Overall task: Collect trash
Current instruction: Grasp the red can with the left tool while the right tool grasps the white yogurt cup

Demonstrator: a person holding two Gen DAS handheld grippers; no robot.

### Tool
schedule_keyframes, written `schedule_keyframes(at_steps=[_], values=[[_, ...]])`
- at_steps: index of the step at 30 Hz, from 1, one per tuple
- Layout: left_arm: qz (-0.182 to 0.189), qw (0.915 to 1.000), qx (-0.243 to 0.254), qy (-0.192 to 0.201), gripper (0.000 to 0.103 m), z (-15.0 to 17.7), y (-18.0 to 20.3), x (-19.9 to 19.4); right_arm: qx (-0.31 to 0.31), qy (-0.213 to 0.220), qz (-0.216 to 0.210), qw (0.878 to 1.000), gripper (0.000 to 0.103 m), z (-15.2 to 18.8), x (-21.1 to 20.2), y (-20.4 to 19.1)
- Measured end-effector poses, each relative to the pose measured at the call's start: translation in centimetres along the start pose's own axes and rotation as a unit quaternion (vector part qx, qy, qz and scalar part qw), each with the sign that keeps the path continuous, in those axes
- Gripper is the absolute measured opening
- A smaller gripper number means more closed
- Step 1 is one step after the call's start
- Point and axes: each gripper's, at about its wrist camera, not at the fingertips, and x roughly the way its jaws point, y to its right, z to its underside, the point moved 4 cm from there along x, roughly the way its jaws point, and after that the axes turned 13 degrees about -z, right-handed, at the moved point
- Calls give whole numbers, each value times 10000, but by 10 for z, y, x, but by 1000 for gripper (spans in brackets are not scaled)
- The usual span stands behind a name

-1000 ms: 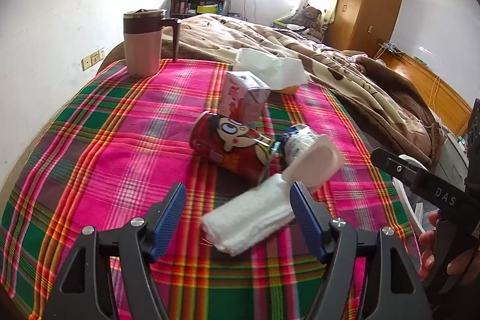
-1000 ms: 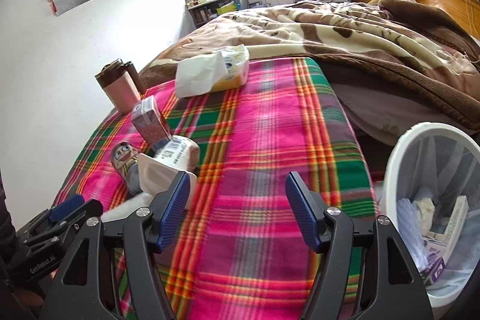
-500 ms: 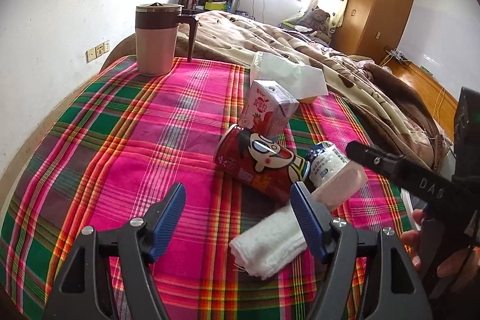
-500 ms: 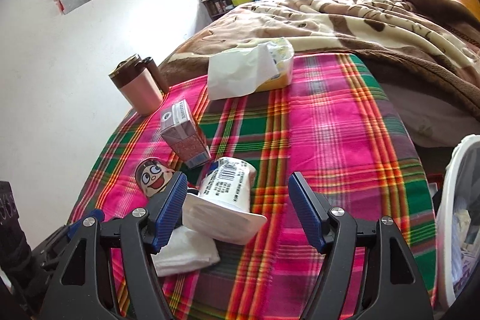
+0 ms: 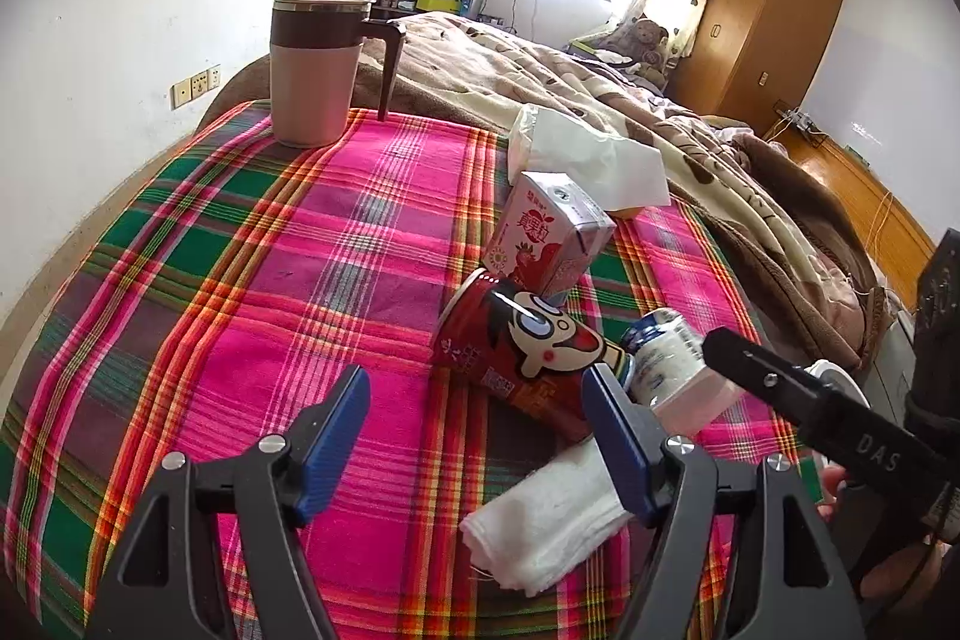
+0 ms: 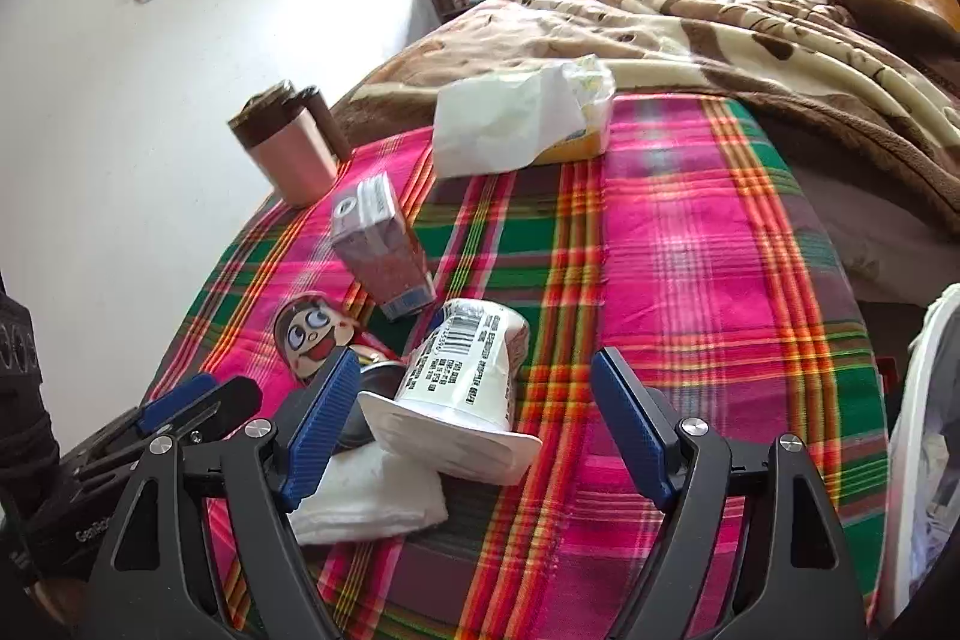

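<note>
I've brought my right gripper closer: the yogurt cup, lying beside the can and napkin, now sits between its wide-open, empty jaws. My left gripper is also spread and empty. Bare cloth stretches right toward the bin at the edge.

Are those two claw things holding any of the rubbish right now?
No. Both the left gripper and the right gripper are open and empty; the yogurt cup just lies on the cloth between the right one's fingers.
</note>
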Motion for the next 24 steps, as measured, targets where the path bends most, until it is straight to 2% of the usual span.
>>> schedule_keyframes(at_steps=[7,9,11,15,21,24], values=[[-33,10000,-75,-29,75,1,-4,0,-138,-38,-294,9995,81,6,8,-10],[4,9999,-95,-72,75,0,-4,2,-110,-207,-82,9997,81,9,17,-8],[50,9999,-107,-92,75,0,-3,3,-66,-215,-55,9997,81,10,18,-4],[150,9997,-139,-162,76,-2,3,7,-27,-200,261,9995,81,10,14,9],[386,9984,-289,-299,79,-8,16,13,-151,-169,395,9990,80,8,7,17],[493,9968,-460,-425,80,-12,22,21,-317,-287,670,9968,69,10,6,20]])
